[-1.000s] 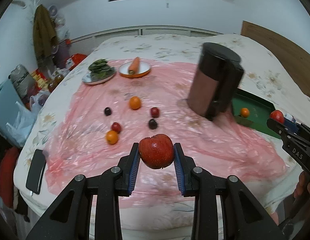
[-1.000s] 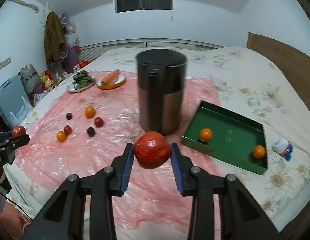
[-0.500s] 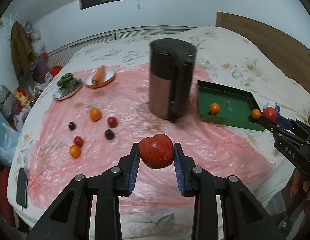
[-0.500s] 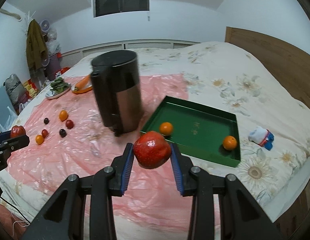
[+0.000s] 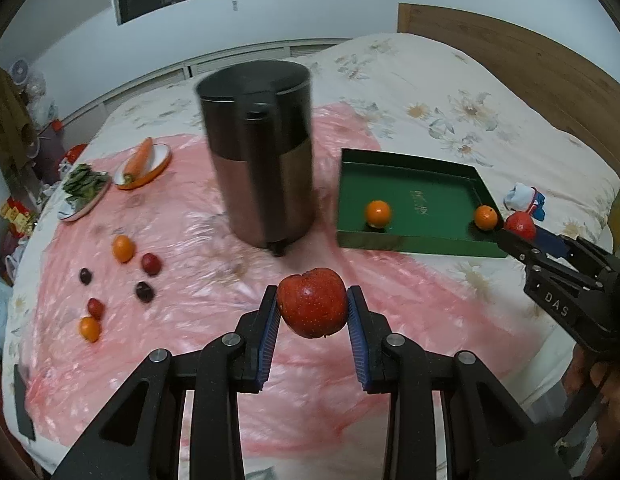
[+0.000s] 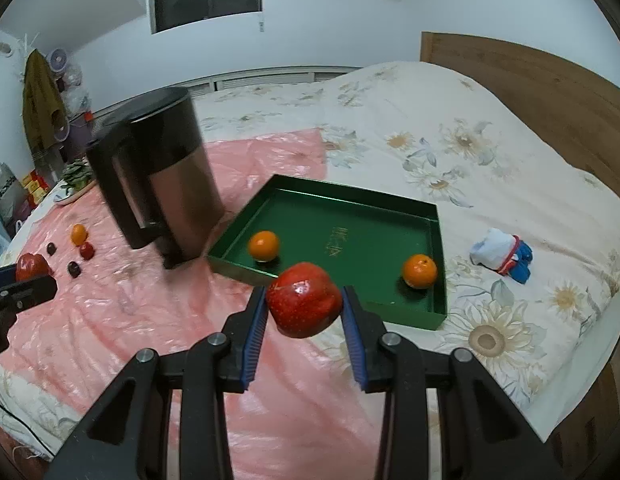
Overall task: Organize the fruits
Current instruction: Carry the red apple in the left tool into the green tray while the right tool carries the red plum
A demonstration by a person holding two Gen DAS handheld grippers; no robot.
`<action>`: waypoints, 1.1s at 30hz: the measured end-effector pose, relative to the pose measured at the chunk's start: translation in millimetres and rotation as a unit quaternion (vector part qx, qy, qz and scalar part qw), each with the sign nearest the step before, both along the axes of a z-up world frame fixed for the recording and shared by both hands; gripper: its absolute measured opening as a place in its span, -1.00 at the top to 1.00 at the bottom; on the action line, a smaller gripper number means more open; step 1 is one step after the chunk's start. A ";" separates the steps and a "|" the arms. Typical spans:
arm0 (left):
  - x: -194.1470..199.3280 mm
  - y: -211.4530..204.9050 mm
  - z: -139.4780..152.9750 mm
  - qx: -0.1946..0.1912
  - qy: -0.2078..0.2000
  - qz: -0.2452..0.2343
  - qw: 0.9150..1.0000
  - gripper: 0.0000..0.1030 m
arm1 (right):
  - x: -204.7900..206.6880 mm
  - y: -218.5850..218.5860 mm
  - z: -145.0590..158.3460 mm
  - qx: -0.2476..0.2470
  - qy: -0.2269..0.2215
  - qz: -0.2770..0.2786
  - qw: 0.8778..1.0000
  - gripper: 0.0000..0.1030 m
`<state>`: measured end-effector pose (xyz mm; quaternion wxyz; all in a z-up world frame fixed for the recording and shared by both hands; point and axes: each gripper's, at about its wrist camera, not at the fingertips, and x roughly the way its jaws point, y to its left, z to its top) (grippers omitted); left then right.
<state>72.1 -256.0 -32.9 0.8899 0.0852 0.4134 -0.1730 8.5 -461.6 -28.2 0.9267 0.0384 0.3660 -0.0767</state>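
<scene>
My left gripper (image 5: 312,306) is shut on a red apple (image 5: 312,307), held above the pink plastic sheet (image 5: 198,248). My right gripper (image 6: 303,300) is shut on a second red apple (image 6: 303,300), held above the bed just in front of the green tray (image 6: 406,208). The tray (image 5: 442,246) holds two oranges (image 6: 263,245) (image 6: 419,271). Several small oranges and dark red fruits (image 5: 122,249) lie on the sheet at the left. The right gripper with its apple (image 5: 519,225) shows at the right of the left wrist view.
A tall dark kettle (image 5: 259,152) stands on the sheet left of the tray. A plate with a carrot (image 5: 141,158) and a plate of greens (image 5: 84,188) sit at the far left. A small white and blue toy (image 6: 502,254) lies right of the tray. A wooden headboard (image 6: 526,76) is at the right.
Both grippers have swung to the right with their apples. The green tray now sits closer and more central in both views, and the kettle has shifted left.
</scene>
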 end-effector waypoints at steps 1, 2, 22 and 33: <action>2.0 -6.3 -2.0 0.000 0.001 -0.003 1.000 0.45 | 2.0 -4.5 -2.1 0.001 0.001 -0.003 1.000 0.03; 4.2 -11.5 -3.8 0.000 0.002 -0.005 1.000 0.45 | 3.9 -7.8 -3.7 0.001 0.001 -0.005 1.000 0.03; 86.6 -125.7 -64.5 0.004 0.038 -0.037 0.999 0.45 | 67.7 -86.3 -58.2 0.007 0.030 -0.030 0.999 0.03; 122.0 -179.9 -96.5 0.005 0.044 -0.058 0.997 0.45 | 103.3 -110.1 -87.4 0.012 0.038 -0.027 0.999 0.03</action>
